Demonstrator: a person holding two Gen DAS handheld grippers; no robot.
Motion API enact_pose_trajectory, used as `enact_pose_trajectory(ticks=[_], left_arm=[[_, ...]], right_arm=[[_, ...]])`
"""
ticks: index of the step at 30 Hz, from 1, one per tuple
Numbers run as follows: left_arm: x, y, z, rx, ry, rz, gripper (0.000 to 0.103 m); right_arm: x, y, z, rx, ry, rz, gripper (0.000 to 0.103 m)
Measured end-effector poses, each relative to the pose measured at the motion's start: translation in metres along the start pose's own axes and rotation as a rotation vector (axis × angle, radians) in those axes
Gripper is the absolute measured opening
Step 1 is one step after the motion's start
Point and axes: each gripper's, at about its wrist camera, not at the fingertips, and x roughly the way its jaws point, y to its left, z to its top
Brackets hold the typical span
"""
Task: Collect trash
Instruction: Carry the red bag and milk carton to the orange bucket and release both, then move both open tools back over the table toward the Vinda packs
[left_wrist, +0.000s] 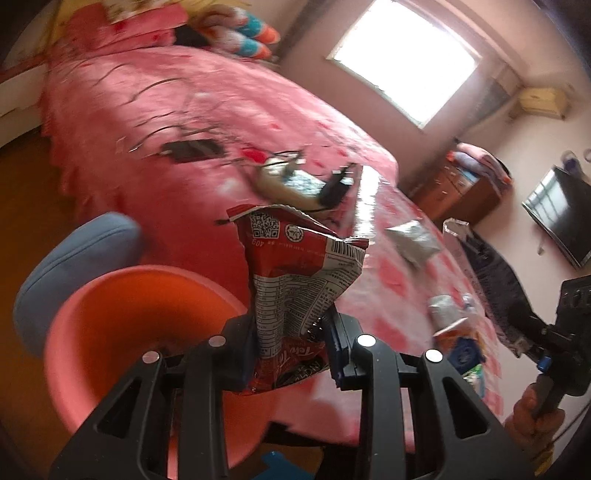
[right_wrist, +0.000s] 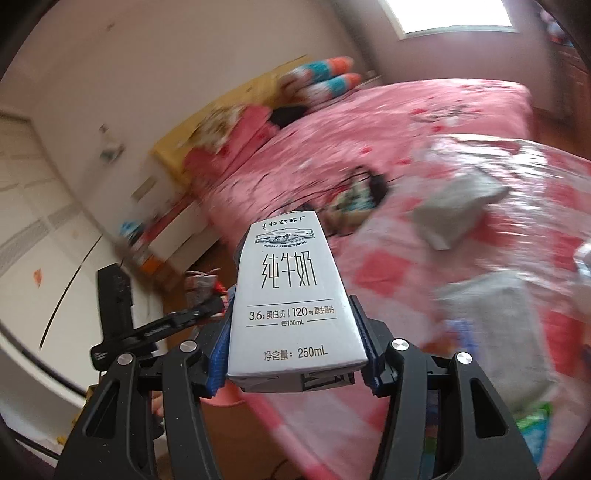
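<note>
My left gripper (left_wrist: 291, 343) is shut on a crumpled red and white snack wrapper (left_wrist: 299, 280), held just right of an orange bin (left_wrist: 122, 332) beside the bed. My right gripper (right_wrist: 295, 350) is shut on a white 250 mL milk carton (right_wrist: 291, 295), held upright above the bed's edge. The other gripper (right_wrist: 155, 328) shows in the right wrist view with the wrapper (right_wrist: 203, 288) in it. More trash lies on a clear plastic sheet on the pink bed: a silver packet (left_wrist: 413, 236), also in the right wrist view (right_wrist: 458, 203), and cartons (left_wrist: 458, 343).
A pink bed (left_wrist: 221, 110) fills the middle. A blue cushion (left_wrist: 74, 266) lies by the bin. A phone (left_wrist: 192, 149) and cables (left_wrist: 332, 188) rest on the bed. A dresser (left_wrist: 461, 184) and TV (left_wrist: 561, 214) stand at the right.
</note>
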Motion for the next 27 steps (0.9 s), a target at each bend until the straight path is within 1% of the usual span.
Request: enact_pose_trajectory(ticks=[4, 7, 9, 11, 12, 13, 14, 16, 19, 23, 25, 27], left_arm=[[-0.003, 0.033, -0.011, -0.052, 0.02, 0.055, 0.033], [-0.005, 0.057, -0.019, -0.103, 0.026, 0.086, 0.033], [-0.004, 0.072, -0.023, -0.123, 0.027, 0.133, 0.035], [-0.003, 0.084, -0.027, -0.136, 0.035, 0.16, 0.041], [-0.004, 0.088, -0.028, -0.144, 0.034, 0.165, 0.051], [-0.005, 0.094, -0.03, -0.155, 0.03, 0.179, 0.063], [-0.006, 0.098, -0.03, -0.161, 0.019, 0.199, 0.067], [-0.009, 0.098, -0.028, -0.155, 0.0, 0.21, 0.07], [-0.013, 0.096, -0.025, -0.14, -0.03, 0.225, 0.075], [-0.012, 0.088, -0.022, -0.128, -0.053, 0.212, 0.077], [-0.014, 0.083, -0.022, -0.127, -0.072, 0.201, 0.08], [-0.017, 0.079, -0.024, -0.132, -0.106, 0.177, 0.081]], right_arm=[[0.041, 0.035, -0.003, -0.061, 0.084, 0.051, 0.056], [0.068, 0.058, -0.009, -0.101, 0.129, 0.08, 0.056], [0.087, 0.07, -0.014, -0.123, 0.168, 0.103, 0.056], [0.104, 0.078, -0.018, -0.138, 0.197, 0.112, 0.058], [0.109, 0.08, -0.02, -0.142, 0.212, 0.11, 0.061], [0.115, 0.079, -0.023, -0.133, 0.228, 0.085, 0.073], [0.115, 0.075, -0.026, -0.12, 0.23, 0.081, 0.078], [0.11, 0.069, -0.028, -0.083, 0.221, 0.094, 0.078], [0.094, 0.057, -0.028, -0.056, 0.181, 0.06, 0.083], [0.071, 0.041, -0.025, -0.019, 0.127, 0.037, 0.087], [0.062, 0.036, -0.025, -0.01, 0.106, 0.025, 0.088], [0.053, 0.032, -0.028, -0.014, 0.083, 0.005, 0.089]])
